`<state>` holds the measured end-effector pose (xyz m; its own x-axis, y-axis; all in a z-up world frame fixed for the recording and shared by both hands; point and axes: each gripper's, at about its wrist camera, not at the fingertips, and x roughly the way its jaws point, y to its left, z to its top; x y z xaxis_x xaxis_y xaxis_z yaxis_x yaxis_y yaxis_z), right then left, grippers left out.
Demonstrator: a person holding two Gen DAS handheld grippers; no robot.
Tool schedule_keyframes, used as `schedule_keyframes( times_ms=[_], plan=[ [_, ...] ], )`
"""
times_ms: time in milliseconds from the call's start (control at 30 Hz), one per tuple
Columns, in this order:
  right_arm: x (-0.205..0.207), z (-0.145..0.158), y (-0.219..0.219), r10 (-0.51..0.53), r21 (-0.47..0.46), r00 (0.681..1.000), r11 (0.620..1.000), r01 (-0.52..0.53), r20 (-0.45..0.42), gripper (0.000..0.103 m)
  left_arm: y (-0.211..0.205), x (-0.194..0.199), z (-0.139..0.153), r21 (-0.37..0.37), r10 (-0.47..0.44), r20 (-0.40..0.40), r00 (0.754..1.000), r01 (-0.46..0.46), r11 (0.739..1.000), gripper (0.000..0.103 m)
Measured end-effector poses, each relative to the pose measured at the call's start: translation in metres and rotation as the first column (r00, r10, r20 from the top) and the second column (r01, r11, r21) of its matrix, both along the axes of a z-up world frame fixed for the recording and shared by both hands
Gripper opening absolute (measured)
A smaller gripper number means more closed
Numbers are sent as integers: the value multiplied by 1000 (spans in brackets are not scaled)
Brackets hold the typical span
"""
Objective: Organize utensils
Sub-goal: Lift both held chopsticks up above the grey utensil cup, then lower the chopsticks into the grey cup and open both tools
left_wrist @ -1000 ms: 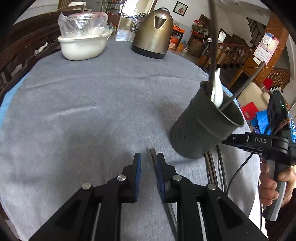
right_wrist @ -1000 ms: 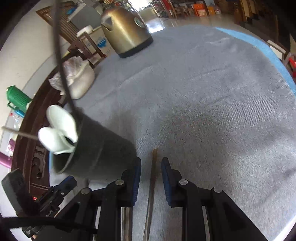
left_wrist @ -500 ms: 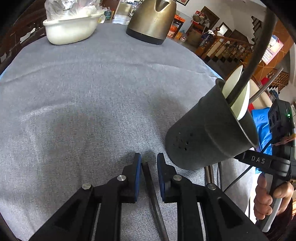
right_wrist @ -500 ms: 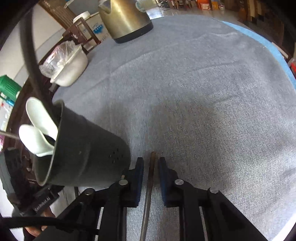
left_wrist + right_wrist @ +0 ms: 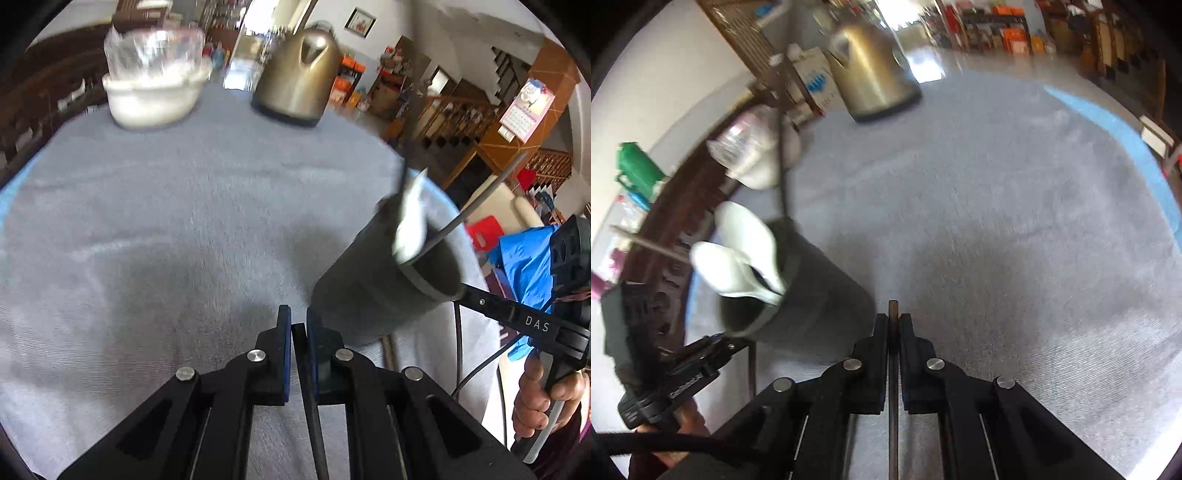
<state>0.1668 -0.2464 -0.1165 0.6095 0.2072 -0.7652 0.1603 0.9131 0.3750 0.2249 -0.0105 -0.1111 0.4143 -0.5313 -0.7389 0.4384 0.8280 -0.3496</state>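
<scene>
We find both jaws just closed on 1 chopstick each: left gripper [image 5: 298, 325] and right gripper [image 5: 894, 325], shafts along the fingers, holder [image 5: 809, 291] between them.

Bright daylight from far doorway, motion blur both views, fisheye edges bent w/ dark vignette.

Both wrist fisheyes look steeply down, close over the grey tablecloth [image 5: 155, 221]; both frame the kettle [image 5: 871, 74] at top.

Each black claw [image 5: 298, 325] has blue pads [image 5: 284, 332], silver screws [image 5: 256, 355] and white "DAS" lettering [image 5: 537, 324].
</scene>
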Motion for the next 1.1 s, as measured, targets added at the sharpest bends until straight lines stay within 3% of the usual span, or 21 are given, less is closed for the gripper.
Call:
schedule_keyframes(
  times_ms=[233,533,967,1100],
  plan=[
    [-35,52,-4,12,-5,981,1000,-11,191,6,5,-34,69,-25,-1,209,978,6,1000,7],
    [-70,116,12,9,-119,920,992,41,393,6,4,-59,127,-81,23,356,934,7,997,7],
    [-87,144,31,-3,-154,850,983,100,528,6,3,-70,154,-133,85,402,912,-34,991,7],
    [-96,156,33,-21,-145,807,981,131,591,6,4,-71,161,-158,97,404,910,-35,987,7]
  ],
)
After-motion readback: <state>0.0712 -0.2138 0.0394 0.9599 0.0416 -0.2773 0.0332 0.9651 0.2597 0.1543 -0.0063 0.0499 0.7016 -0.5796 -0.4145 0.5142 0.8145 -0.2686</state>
